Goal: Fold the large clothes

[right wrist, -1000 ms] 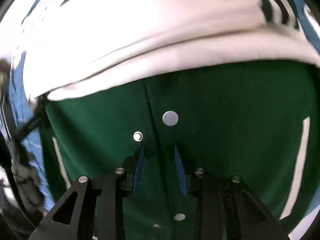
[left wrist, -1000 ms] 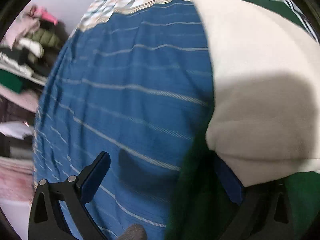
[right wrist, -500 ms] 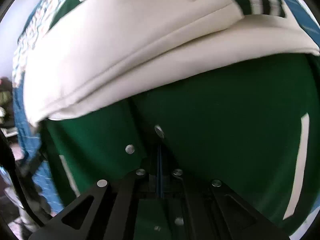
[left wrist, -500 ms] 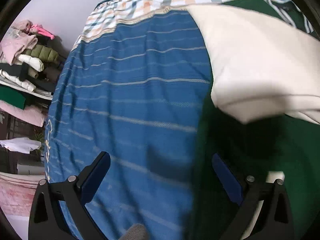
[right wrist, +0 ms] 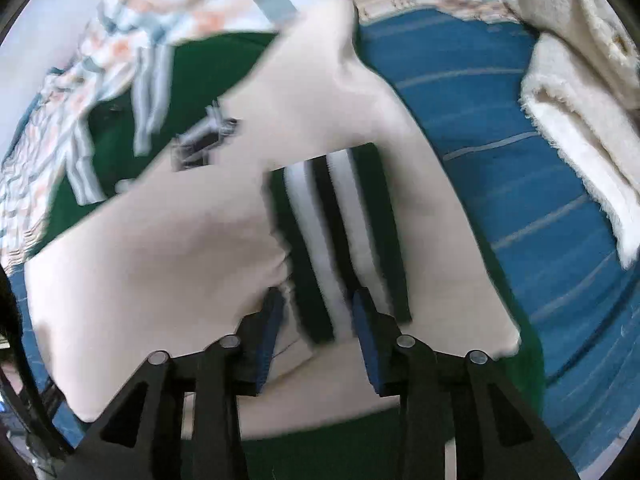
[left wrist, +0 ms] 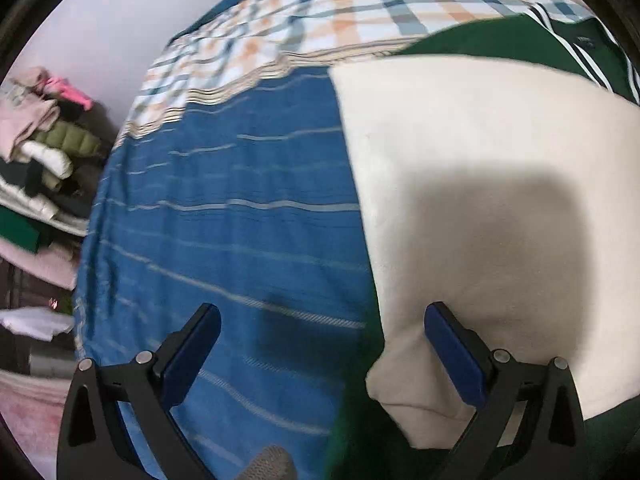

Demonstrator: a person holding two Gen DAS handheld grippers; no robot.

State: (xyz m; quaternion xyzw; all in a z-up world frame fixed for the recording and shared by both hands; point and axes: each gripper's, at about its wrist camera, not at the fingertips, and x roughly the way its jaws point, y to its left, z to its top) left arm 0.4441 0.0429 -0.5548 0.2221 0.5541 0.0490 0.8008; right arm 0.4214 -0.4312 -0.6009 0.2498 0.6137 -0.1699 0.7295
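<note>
The left gripper [left wrist: 320, 344] hangs wide open and empty over the blue striped bedspread [left wrist: 240, 208], its right finger over the cream sleeve [left wrist: 500, 200] of the green jacket [right wrist: 224, 64]. The right gripper [right wrist: 318, 312] is opening – the striped cuff [right wrist: 336, 232] lies below its parted pads, not pinched. Farther off lie a checked blanket [left wrist: 360, 8] and – far right – a fuzzy cream garment [right wrist: 576, 120].
</note>
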